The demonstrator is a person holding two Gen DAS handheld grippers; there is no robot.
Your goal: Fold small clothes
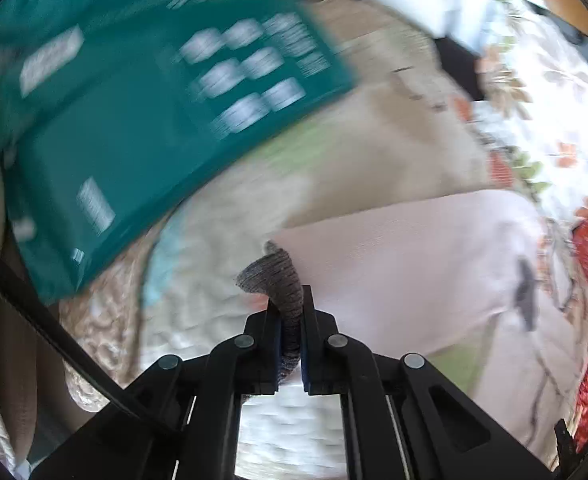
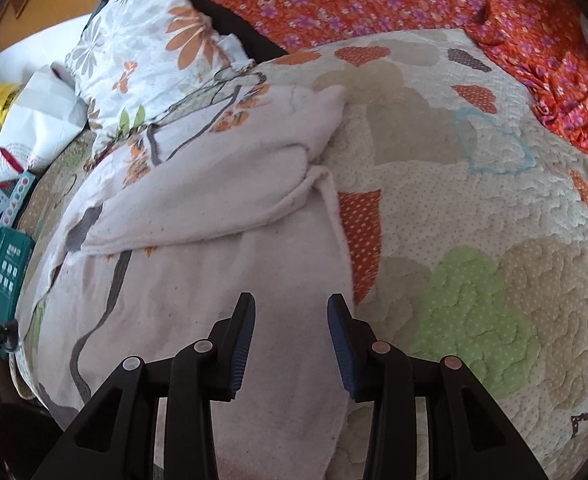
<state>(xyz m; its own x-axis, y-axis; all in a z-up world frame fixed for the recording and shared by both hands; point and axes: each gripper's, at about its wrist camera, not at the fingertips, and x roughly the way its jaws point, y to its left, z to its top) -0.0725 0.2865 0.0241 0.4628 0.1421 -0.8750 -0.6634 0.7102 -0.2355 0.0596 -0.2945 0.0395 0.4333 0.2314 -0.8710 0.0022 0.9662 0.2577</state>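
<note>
Left gripper (image 1: pixel 291 320) fingers pinch a small grey ribbed knit garment (image 1: pixel 282 280) at lower centre, lifted above the patchwork quilted bed (image 2: pixel 474 200). Right gripper (image 2: pixel 291 320) fingers stand wide, empty, over the pale pink fleece cloth (image 2: pixel 214 208). Judgement: folding barely begun; no finished fold visible.

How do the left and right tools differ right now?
The left tool is shut, pinching a grey knit sock between its pads; the right tool is open and holds nothing. The left view is motion-blurred, the right view sharp. The right tool hangs over the pale blanket. Both have black fingers with blue pads, above the same quilt.
</note>
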